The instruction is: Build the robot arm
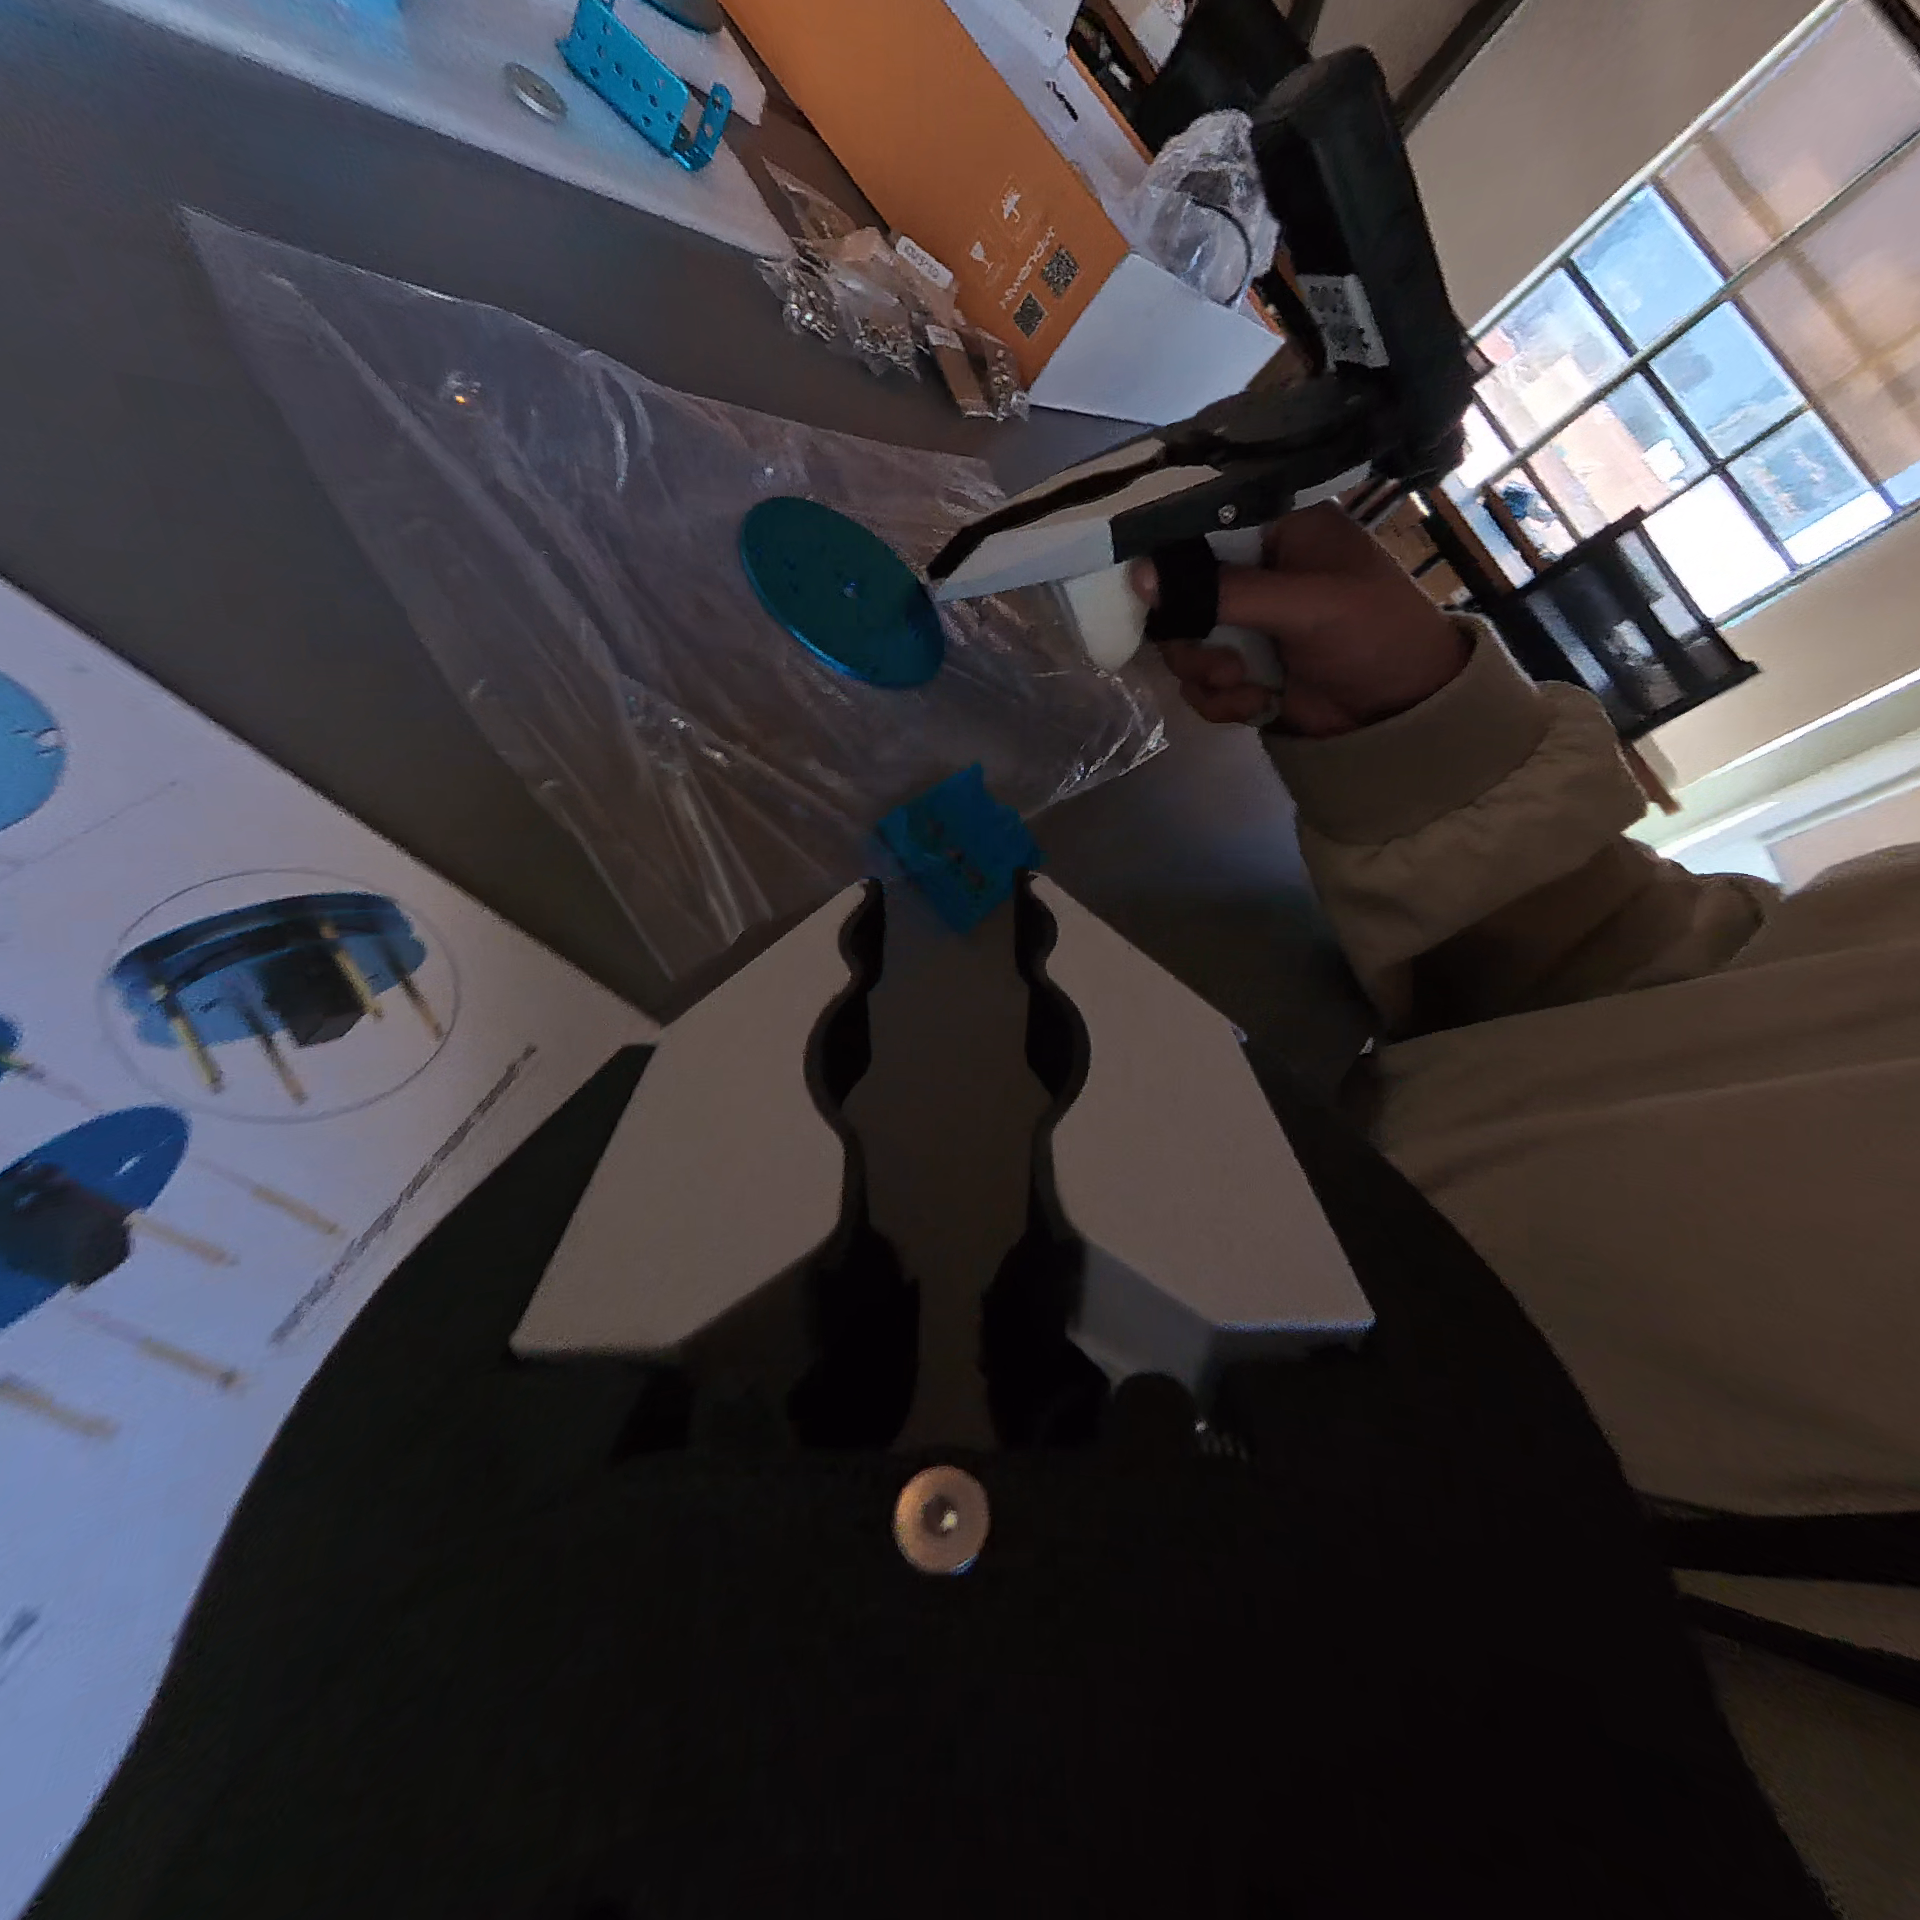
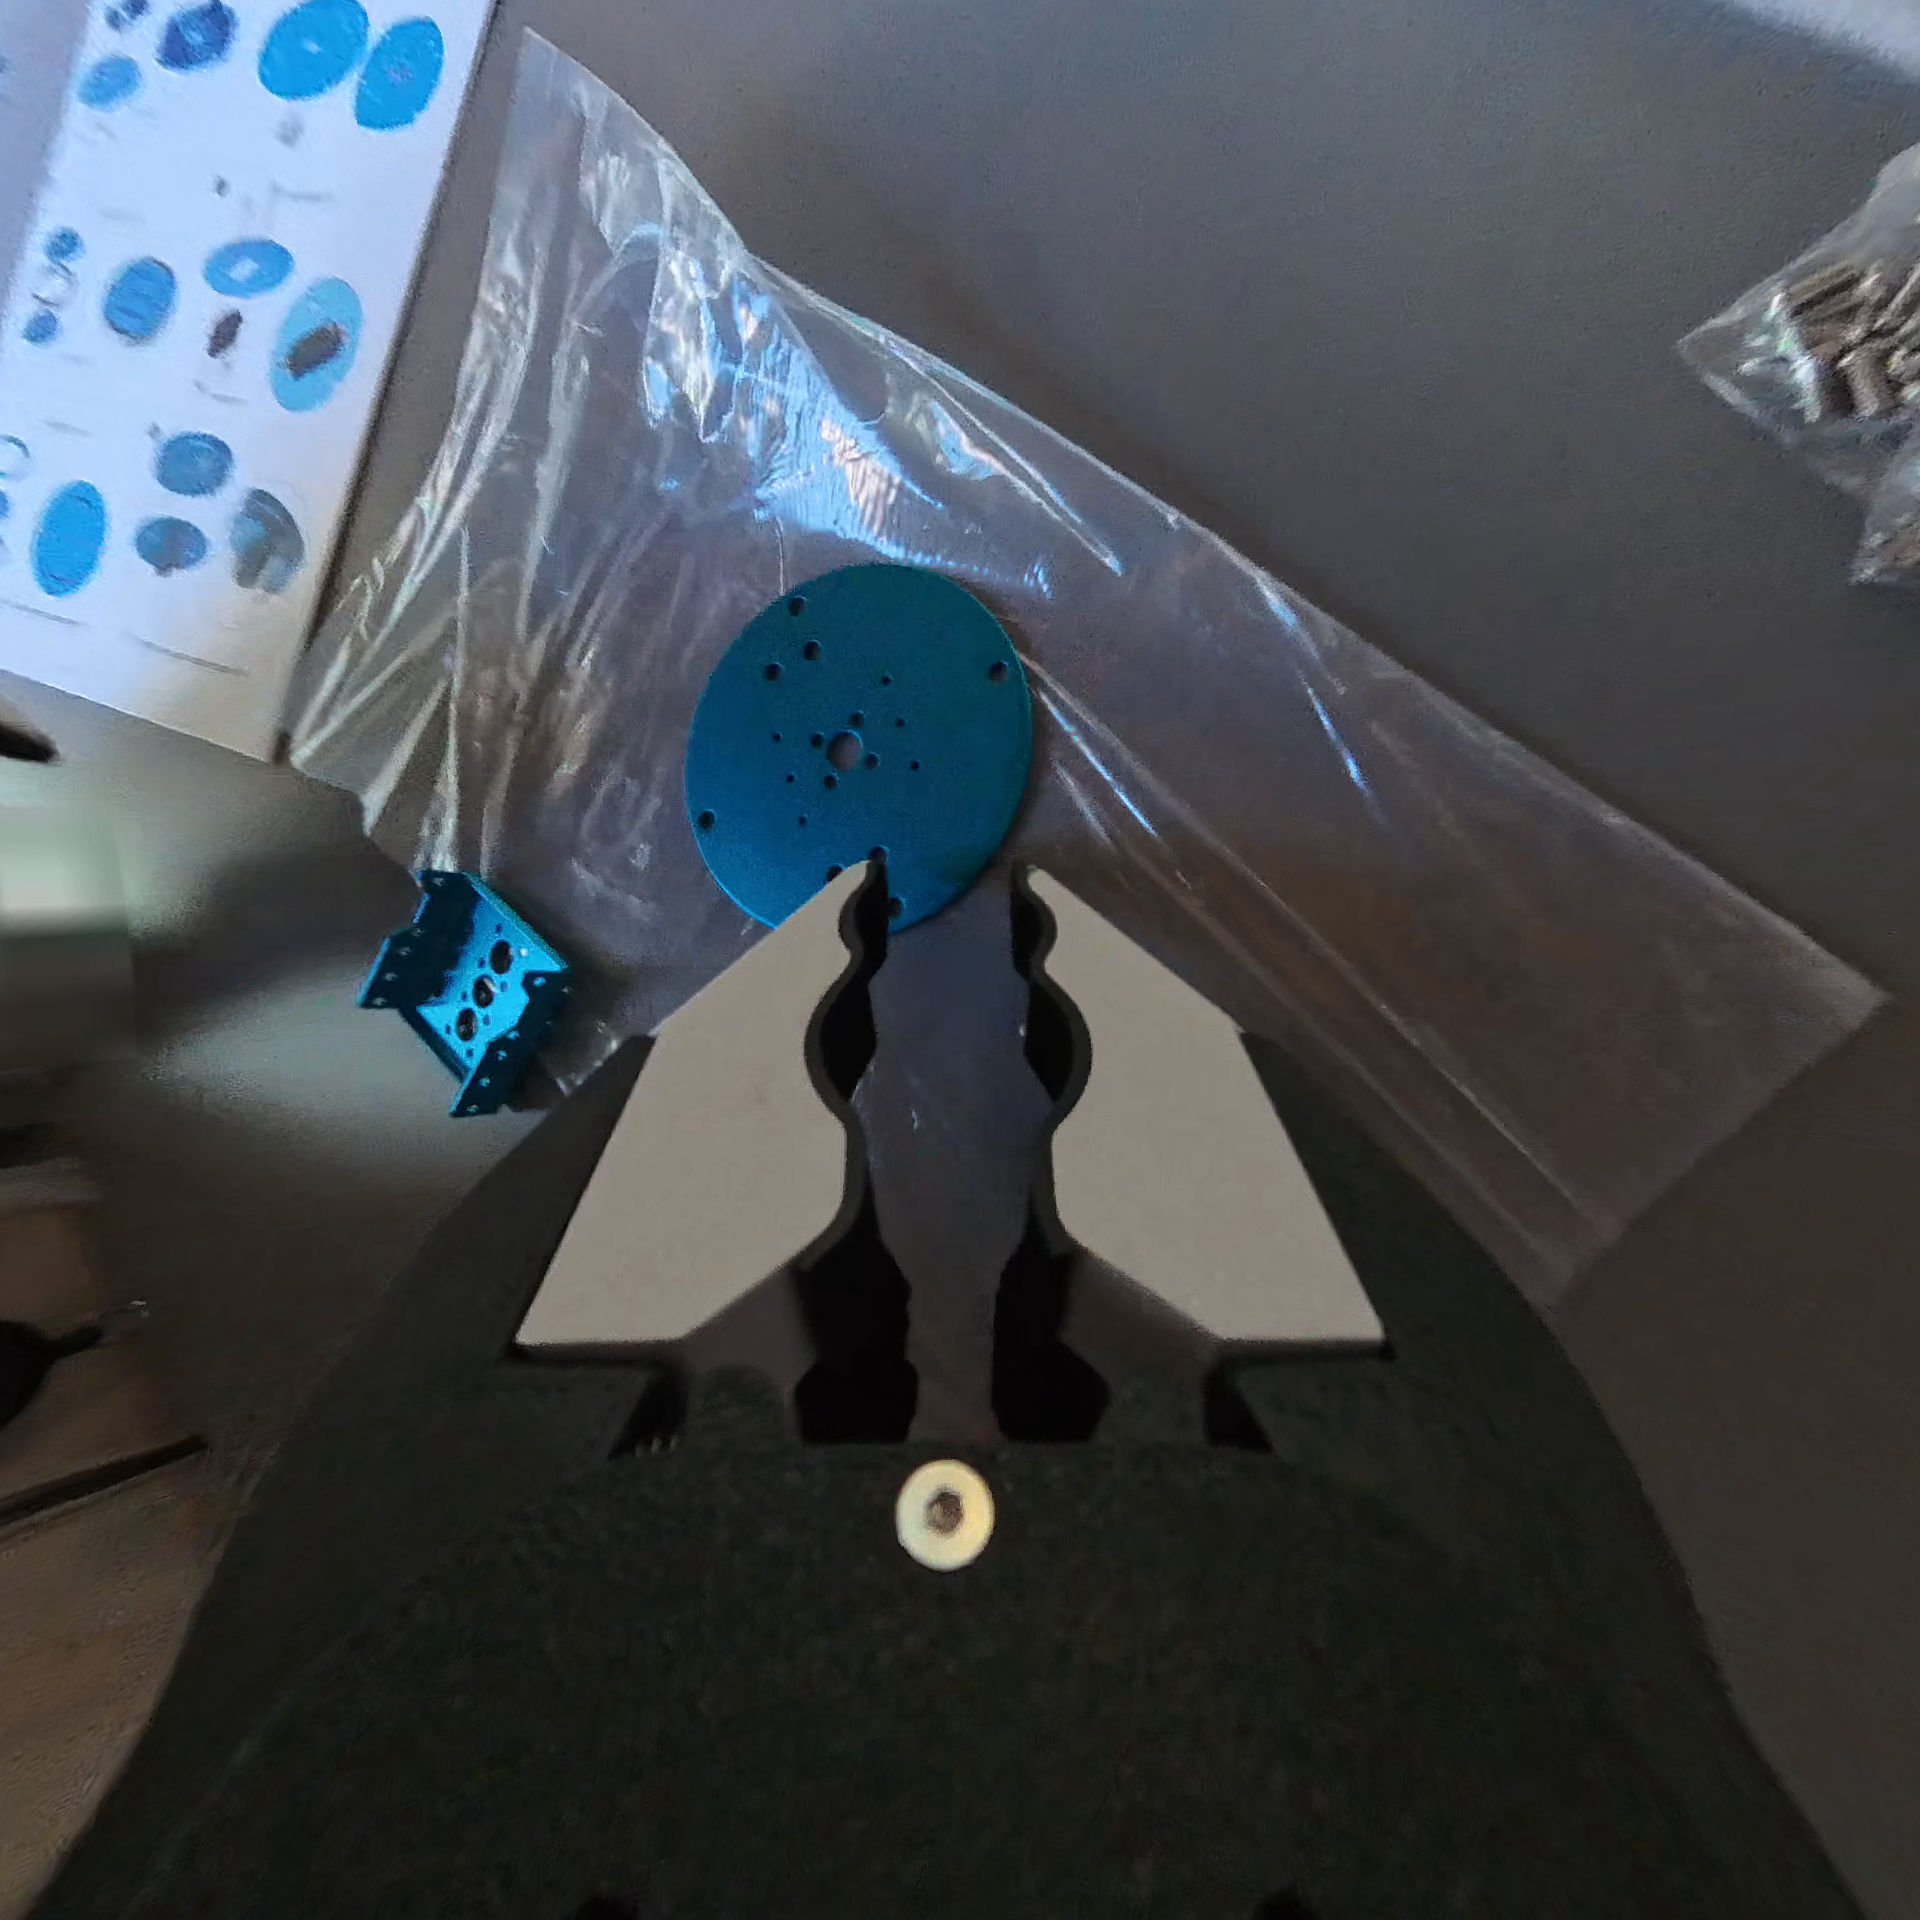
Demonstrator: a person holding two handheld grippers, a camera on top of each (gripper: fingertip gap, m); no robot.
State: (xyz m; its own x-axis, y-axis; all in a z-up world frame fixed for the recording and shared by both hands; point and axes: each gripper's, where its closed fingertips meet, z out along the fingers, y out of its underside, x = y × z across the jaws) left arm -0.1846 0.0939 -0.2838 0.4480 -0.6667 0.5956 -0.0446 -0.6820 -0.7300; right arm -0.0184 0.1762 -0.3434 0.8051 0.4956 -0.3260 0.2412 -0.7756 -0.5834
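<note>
A blue round plate with holes (image 2: pixel 857 743) lies flat on a clear plastic bag (image 2: pixel 1299 748) on the grey table. My right gripper (image 2: pixel 948 875) is open, with its tips at the plate's near edge and the left fingertip over the rim. In the left wrist view the right gripper (image 1: pixel 945 571) touches the plate (image 1: pixel 836 592) at its edge. A small blue bracket block (image 1: pixel 956 852) sits on the table at the bag's corner. My left gripper (image 1: pixel 948 885) is open and empty, with its tips just short of the block. The block also shows in the right wrist view (image 2: pixel 468 997), with no fingers around it.
A white sheet with blue pictures (image 1: pixel 208 1039) lies left of the bag. Bags of screws (image 1: pixel 883 301) and an orange-and-white box (image 1: pixel 987 177) stand at the back. A blue perforated bar (image 1: pixel 634 78) and a washer (image 1: pixel 535 91) lie farther off. A person's hand and beige sleeve (image 1: pixel 1382 665) hold the right gripper. Spacing between my two grippers at the tips: around 20 centimetres. About 9 centimetres separates my left fingertips from the small blue bracket block (image 1: pixel 956 852). Look for it in the right wrist view (image 2: pixel 431 964) too.
</note>
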